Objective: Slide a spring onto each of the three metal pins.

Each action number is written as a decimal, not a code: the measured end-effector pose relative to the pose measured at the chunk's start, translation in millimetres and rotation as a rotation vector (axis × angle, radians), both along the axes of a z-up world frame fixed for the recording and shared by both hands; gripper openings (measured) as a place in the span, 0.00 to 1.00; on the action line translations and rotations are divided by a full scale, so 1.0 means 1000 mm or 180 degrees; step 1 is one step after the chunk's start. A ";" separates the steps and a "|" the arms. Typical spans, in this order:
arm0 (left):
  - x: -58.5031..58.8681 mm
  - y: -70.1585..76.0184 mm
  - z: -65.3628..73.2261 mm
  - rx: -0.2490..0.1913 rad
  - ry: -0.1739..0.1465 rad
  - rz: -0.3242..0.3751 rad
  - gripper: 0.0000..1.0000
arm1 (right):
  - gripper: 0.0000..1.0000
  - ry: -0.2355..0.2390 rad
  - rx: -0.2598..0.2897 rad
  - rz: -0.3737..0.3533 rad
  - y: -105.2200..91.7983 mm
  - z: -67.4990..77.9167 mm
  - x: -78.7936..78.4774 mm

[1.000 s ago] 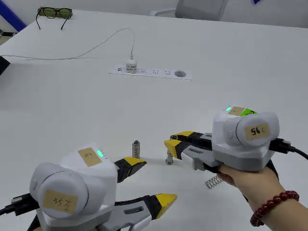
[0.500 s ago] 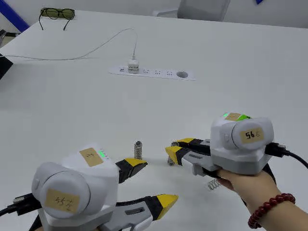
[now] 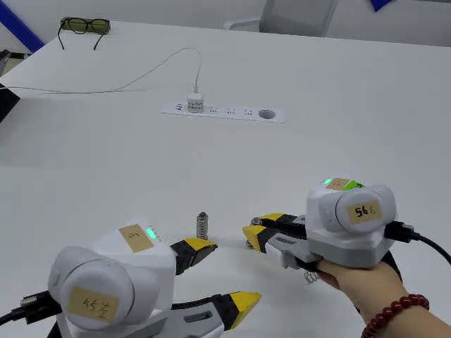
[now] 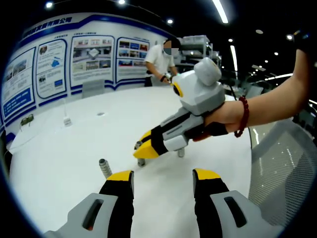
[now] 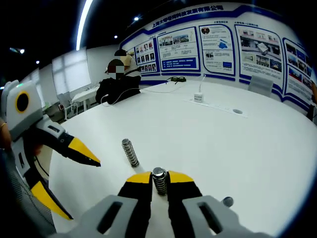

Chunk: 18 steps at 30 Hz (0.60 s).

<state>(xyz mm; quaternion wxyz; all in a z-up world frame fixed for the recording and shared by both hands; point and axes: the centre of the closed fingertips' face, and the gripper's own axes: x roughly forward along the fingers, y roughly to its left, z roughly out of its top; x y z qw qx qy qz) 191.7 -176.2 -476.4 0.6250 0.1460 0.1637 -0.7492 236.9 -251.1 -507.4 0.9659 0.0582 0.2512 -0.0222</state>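
Note:
A metal pin wearing a spring (image 3: 202,225) (image 5: 130,151) (image 4: 104,167) stands upright on the white table. Just to its right, my right gripper (image 3: 255,232) (image 5: 159,184) is shut on a second spring (image 5: 159,181), held upright low over the table, with a rounded metal top showing at the coil's upper end. A short bare pin (image 5: 227,201) stands beside that gripper. A loose spring (image 3: 309,276) lies half hidden under the right hand. My left gripper (image 3: 224,274) (image 4: 163,177) stands open near the front edge, nothing between its jaws, pointing toward the pins.
A white power strip (image 3: 225,112) with a plugged charger and cable lies mid-table. Sunglasses (image 3: 84,26) rest at the far left corner. A grey chair (image 3: 296,14) stands behind the table. People stand beyond the table in both gripper views.
My right gripper has sunk lower toward the table with the spring in its jaws. The left gripper has stayed put and open. The head camera has tilted a little.

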 end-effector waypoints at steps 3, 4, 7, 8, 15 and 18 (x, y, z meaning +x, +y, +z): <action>0.000 0.000 0.000 0.0006 -0.0004 -0.0009 0.48 | 0.15 -0.0005 0.0116 -0.0075 -0.001 0.001 0.000; 0.000 0.001 -0.001 0.0018 -0.0008 -0.0006 0.48 | 0.16 0.0003 0.0070 -0.0090 -0.002 0.001 -0.001; 0.000 0.001 -0.001 0.0022 -0.0026 0.0000 0.48 | 0.21 -0.0015 0.0162 -0.0114 0.000 0.004 -0.002; 0.000 0.000 -0.001 0.0022 -0.0030 -0.0001 0.48 | 0.21 -0.0029 0.0159 -0.0108 0.000 0.006 -0.003; -0.001 -0.002 0.002 0.0002 -0.0075 -0.0010 0.50 | 0.29 -0.0167 0.0274 -0.0167 0.006 0.025 -0.012; -0.004 -0.003 0.003 -0.0026 -0.0092 -0.0027 0.52 | 0.33 -0.0209 0.0274 -0.0172 0.007 0.032 -0.018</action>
